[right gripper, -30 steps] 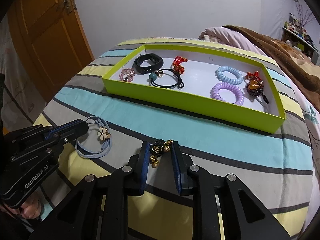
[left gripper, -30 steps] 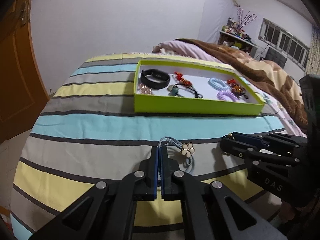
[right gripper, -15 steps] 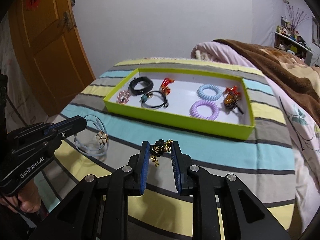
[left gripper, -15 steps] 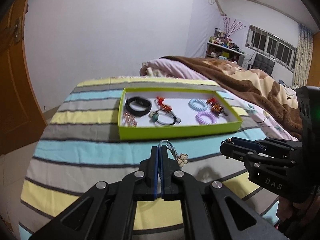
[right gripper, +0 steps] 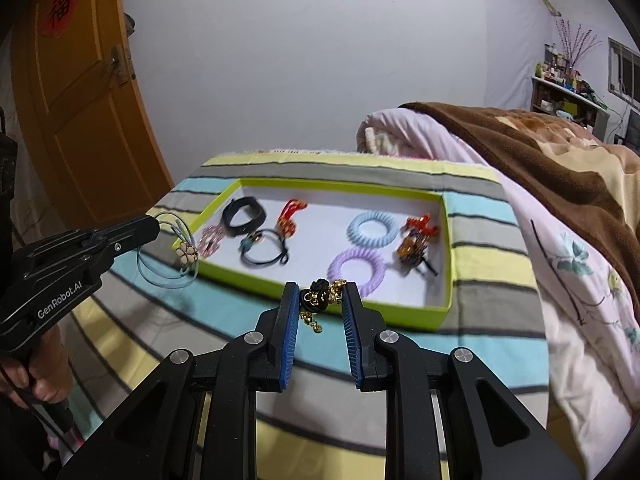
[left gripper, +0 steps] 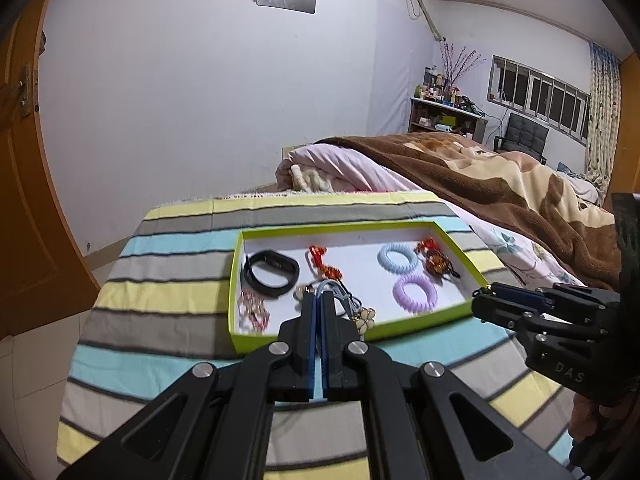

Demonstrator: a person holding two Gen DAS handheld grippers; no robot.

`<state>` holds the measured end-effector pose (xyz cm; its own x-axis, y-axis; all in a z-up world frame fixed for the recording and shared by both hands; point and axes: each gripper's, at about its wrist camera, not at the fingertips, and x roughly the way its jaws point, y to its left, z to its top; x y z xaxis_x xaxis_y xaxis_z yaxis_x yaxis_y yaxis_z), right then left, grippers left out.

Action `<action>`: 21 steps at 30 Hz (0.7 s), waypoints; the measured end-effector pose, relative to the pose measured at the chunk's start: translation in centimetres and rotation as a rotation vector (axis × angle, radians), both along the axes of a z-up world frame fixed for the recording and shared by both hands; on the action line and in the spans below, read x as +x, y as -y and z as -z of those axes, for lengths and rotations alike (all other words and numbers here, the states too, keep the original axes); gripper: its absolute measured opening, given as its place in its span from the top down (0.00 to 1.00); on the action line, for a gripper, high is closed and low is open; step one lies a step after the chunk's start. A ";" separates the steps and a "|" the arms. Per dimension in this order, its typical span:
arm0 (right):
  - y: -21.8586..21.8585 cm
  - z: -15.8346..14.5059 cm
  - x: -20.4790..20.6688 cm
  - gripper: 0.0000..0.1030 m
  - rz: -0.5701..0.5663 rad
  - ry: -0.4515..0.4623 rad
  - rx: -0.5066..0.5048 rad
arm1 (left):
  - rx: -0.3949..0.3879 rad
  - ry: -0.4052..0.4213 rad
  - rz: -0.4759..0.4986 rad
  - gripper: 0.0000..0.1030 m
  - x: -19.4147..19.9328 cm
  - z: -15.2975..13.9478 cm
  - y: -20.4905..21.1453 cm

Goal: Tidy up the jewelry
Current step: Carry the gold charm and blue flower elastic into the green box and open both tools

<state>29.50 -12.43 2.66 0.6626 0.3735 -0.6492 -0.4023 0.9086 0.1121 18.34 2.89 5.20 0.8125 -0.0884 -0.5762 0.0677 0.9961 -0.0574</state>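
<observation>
Green tray (right gripper: 316, 297) sits dead ahead, below both grippers. Left gripper (left gripper: 318, 300) is clamped tight on the blue flower hair tie (right gripper: 176, 256); right gripper (right gripper: 320, 296) pinches the black-gold beaded charm (right gripper: 320, 300). Right looks nearer, probably.

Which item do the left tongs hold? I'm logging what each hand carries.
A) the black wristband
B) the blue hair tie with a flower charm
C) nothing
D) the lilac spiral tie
B: the left tongs are shut on the blue hair tie, whose flower charm dangles clear of the striped cover, while the lilac spiral tie and black wristband lie in the green tray.
</observation>
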 end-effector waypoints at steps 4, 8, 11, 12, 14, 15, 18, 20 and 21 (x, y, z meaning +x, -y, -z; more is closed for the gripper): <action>0.2 0.3 1.6 0.78 0.011 -0.005 -0.012 | 0.002 0.002 -0.008 0.98 1.6 0.1 -0.5; 0.4 1.1 3.1 0.78 0.027 -0.018 -0.030 | 0.011 -0.007 -0.023 0.98 2.9 0.8 -1.0; 0.7 1.8 4.3 0.78 0.041 -0.038 -0.040 | 0.014 -0.029 -0.034 0.98 3.8 1.7 -1.4; 0.8 2.1 4.6 0.78 0.046 -0.046 -0.043 | 0.015 -0.038 -0.038 0.98 4.1 2.0 -1.5; 1.1 2.8 5.2 0.78 0.054 -0.065 -0.047 | 0.013 -0.054 -0.043 0.98 4.6 2.7 -1.8; 1.1 3.2 5.4 0.78 0.060 -0.075 -0.048 | 0.012 -0.061 -0.043 0.98 4.8 3.0 -1.9; 1.4 4.1 6.1 0.78 0.069 -0.100 -0.054 | 0.014 -0.078 -0.041 0.98 5.3 3.7 -1.9; 1.4 4.6 6.4 0.78 0.070 -0.118 -0.054 | 0.014 -0.088 -0.038 0.98 5.6 4.1 -1.8; 1.5 4.7 6.5 0.78 0.070 -0.119 -0.051 | 0.014 -0.093 -0.036 0.98 5.8 4.2 -1.9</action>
<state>36.02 -13.93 -2.06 0.6032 0.2940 -0.7414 -0.3245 0.9396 0.1086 24.11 4.74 0.97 0.7580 -0.0515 -0.6502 0.0269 0.9985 -0.0477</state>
